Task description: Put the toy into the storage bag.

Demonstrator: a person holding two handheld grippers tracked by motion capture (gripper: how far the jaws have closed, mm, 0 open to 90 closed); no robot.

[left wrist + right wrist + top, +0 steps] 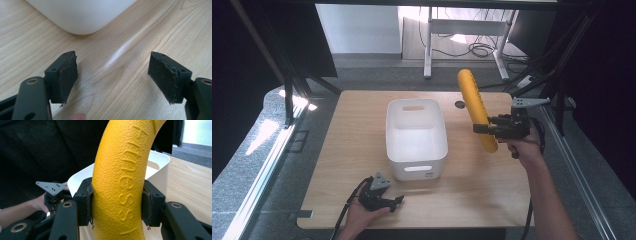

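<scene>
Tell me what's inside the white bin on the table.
The white bin looks empty: the high view shows bare floor and walls. The strip just inside its near wall is hidden. The yellow foam roller is in the right gripper, outside it.

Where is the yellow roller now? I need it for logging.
High view: roller held off the table in the right tool, right of the white bin.

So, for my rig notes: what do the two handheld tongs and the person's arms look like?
Both the left black two-jaw tongs and the right black two-jaw tongs have dark, frayed pads, brass-coloured pivot rivets, a grey three-cornered plate on top and a trailing black cable. Forearms are bare; no sleeves visible.
</scene>
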